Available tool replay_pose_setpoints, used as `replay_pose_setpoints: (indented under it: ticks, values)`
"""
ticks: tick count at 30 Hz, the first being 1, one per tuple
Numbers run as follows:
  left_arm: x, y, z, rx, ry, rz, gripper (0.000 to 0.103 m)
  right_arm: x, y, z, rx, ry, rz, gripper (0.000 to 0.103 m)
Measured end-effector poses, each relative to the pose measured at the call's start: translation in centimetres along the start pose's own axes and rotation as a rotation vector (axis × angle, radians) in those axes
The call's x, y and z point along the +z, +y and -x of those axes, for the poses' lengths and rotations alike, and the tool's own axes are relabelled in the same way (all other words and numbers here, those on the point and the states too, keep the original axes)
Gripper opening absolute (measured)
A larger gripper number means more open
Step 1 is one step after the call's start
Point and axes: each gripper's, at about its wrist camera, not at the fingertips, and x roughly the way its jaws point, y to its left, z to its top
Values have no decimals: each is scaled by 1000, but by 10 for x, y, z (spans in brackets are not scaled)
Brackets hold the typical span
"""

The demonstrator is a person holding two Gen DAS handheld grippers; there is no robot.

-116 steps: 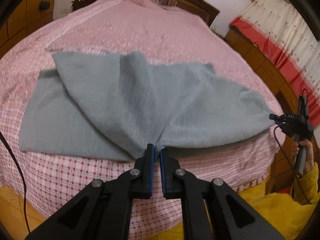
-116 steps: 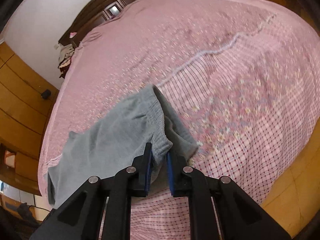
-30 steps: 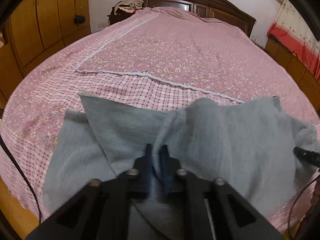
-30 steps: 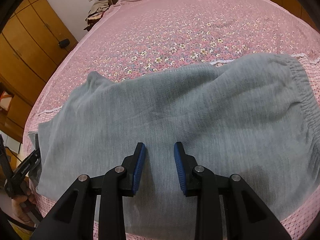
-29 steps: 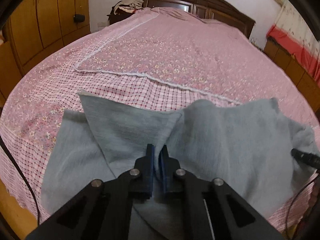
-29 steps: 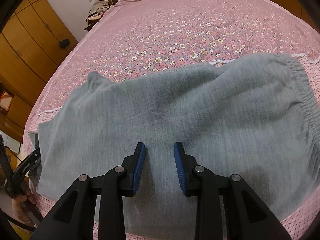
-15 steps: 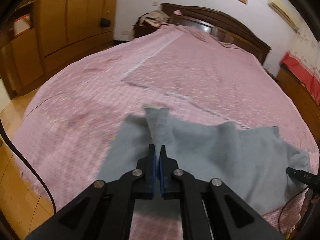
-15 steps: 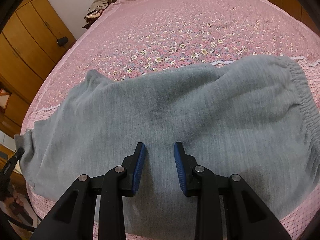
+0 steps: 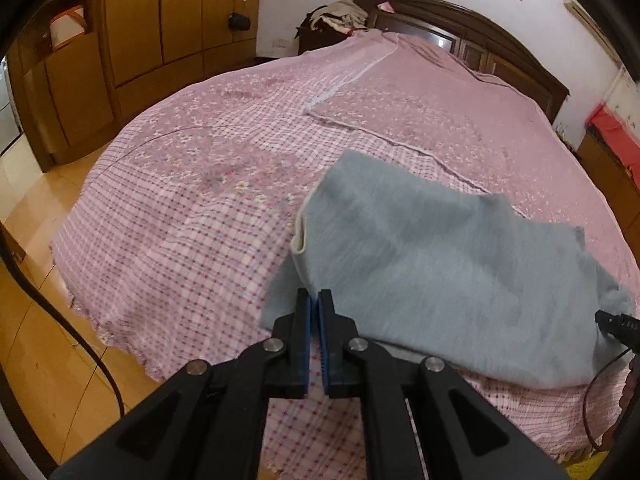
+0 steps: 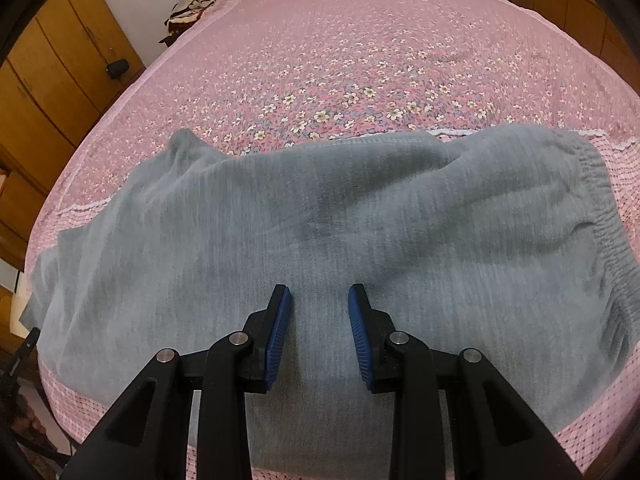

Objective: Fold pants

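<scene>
Grey pants (image 9: 432,264) lie folded lengthwise on the pink bed near its foot edge, also in the right wrist view (image 10: 320,224), with the elastic waistband (image 10: 600,208) at the right. My left gripper (image 9: 314,300) is shut on the pants' leg end, holding it lifted over the rest of the pants. My right gripper (image 10: 318,308) is open and empty, hovering just above the middle of the pants near the bed edge.
The pink floral and checked bedspread (image 9: 208,184) covers a large bed with a dark wooden headboard (image 9: 460,20). Wooden wardrobes (image 9: 160,20) stand at the left. A black cable (image 9: 60,312) hangs over the wooden floor. The right gripper's tip (image 9: 616,322) shows at the right edge.
My left gripper has carried the leg end up and to the right, over the pants, so the garment now looks shorter. The right gripper stays open above the pants, hardly moved.
</scene>
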Motion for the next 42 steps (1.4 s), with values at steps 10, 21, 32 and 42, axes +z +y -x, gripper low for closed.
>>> replay_pose_setpoints:
  ticks: [10, 21, 32, 42]
  values:
    - [12, 31, 10, 1, 2, 86, 20, 20, 7, 10, 54, -13, 32, 31]
    - [15, 28, -17, -75, 18, 182, 28, 30, 27, 6, 105, -15, 84, 31]
    - [16, 31, 28, -74, -120, 210, 2, 16, 32, 1, 118, 16, 90, 31]
    - [-5, 39, -13, 30, 80, 177, 5, 23, 38, 0, 119, 20, 134, 32]
